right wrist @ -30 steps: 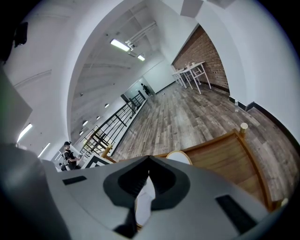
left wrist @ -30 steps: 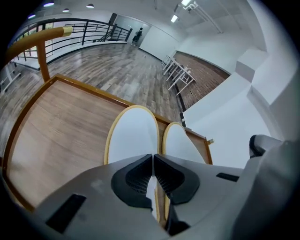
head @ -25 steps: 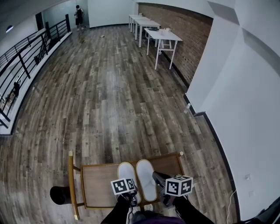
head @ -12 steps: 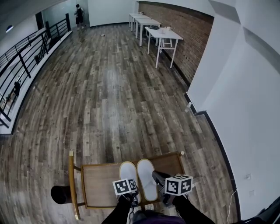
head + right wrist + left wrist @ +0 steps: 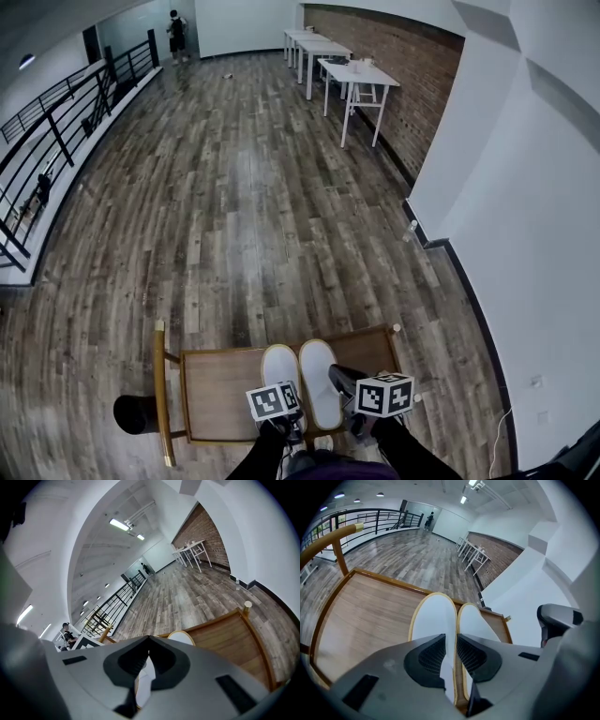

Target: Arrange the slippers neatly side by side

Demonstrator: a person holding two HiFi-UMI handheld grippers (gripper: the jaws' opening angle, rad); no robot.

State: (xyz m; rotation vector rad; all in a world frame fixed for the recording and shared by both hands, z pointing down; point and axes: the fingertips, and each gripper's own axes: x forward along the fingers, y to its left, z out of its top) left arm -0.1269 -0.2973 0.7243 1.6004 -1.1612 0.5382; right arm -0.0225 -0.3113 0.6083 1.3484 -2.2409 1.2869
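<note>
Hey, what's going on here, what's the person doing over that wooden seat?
A person holds a gripper in each hand over a wooden seat. Two white slippers, the left slipper and the right slipper, already lie side by side on it. The left gripper hovers above the left slipper's near end, jaws slightly apart, gripping nothing. The right gripper is shut and empty.

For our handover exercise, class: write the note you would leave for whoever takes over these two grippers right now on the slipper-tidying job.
Left gripper: jaws narrowly apart, holding nothing, over the heel end of the pair.
Right gripper: shut, empty.
Things: left white slipper and right white slipper lie on the wooden chair seat, side by side, toes pointing the same way.
Done: the pair looks aligned.
Left: probably only a quick check, then draw both grippers back.
</note>
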